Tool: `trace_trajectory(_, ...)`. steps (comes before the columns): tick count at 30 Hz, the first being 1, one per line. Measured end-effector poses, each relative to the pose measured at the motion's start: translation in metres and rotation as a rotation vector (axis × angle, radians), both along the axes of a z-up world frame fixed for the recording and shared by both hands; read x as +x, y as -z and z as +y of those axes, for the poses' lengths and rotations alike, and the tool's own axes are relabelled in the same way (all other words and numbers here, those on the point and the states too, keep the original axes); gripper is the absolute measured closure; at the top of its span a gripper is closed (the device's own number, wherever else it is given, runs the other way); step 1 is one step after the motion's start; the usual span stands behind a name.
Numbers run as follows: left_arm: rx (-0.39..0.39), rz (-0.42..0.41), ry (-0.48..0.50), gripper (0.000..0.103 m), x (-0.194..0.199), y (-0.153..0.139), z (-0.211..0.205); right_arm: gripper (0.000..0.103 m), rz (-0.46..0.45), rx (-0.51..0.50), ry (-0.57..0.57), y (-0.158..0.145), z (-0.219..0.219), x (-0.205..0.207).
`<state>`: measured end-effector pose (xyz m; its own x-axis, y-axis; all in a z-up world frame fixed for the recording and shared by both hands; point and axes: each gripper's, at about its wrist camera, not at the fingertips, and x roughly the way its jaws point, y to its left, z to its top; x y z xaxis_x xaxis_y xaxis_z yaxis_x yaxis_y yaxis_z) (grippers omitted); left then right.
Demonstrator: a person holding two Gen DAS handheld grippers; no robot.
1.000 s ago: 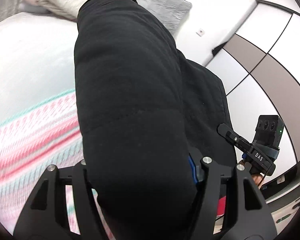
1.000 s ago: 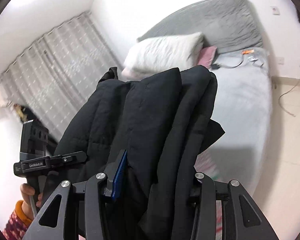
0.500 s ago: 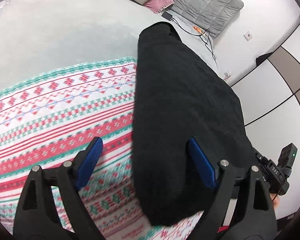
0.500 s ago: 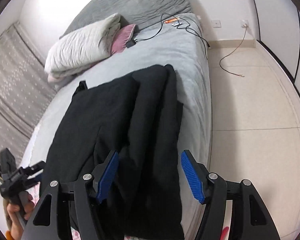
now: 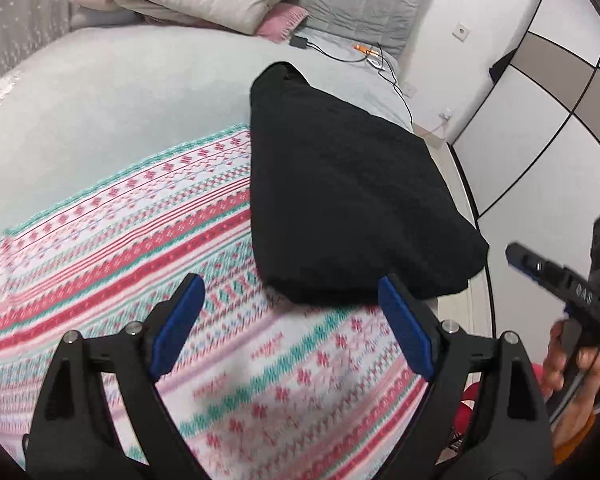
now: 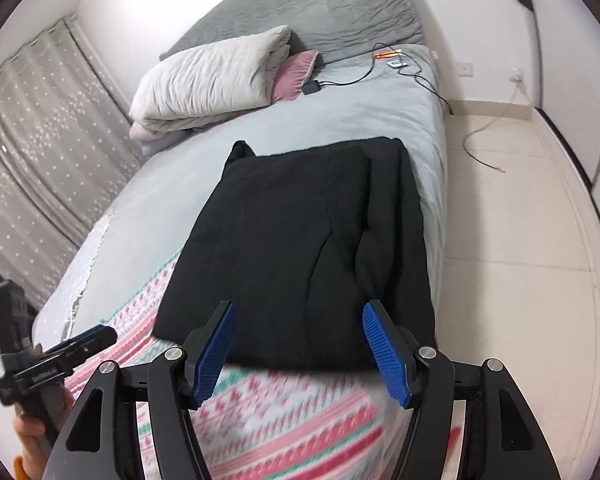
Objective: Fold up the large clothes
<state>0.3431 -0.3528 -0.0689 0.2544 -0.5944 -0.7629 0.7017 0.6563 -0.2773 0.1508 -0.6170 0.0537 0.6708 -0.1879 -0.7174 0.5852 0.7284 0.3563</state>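
While the folded black garment (image 6: 308,248) is laid flat on the bed (image 6: 148,216) at twelve o'clock, wide, empty jaws, just opened, are shown by the left gripper (image 5: 292,320) and right gripper (image 6: 298,344).

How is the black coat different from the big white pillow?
The black coat is dark and lies folded flat, partly on the striped patterned blanket. The white pillow is pale and puffy, bunched up by the grey headboard. Both rest on the bed, and no gripper touches either.
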Motion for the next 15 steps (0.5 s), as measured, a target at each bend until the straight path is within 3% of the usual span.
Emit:
trace_trajectory(4,-0.004,-0.001,-0.04,0.006,-0.024,-0.007,0.018,0.032,0.031,-0.003,0.014,-0.003,0.042,-0.014)
trace_trajectory(9,0.127,-0.012,-0.063,0.004,-0.048,-0.004,0.032,0.023,0.109,-0.109,0.073,-0.014,0.084,-0.025)
trace_trajectory(12,0.154,-0.014,-0.089,0.004,-0.06,0.002,0.043,0.015,0.15,-0.137,0.131,-0.014,0.105,-0.038)
trace_trajectory(15,0.152,-0.022,-0.1,0.004,-0.073,0.004,0.056,0.014,0.198,-0.129,0.158,-0.004,0.12,-0.049)
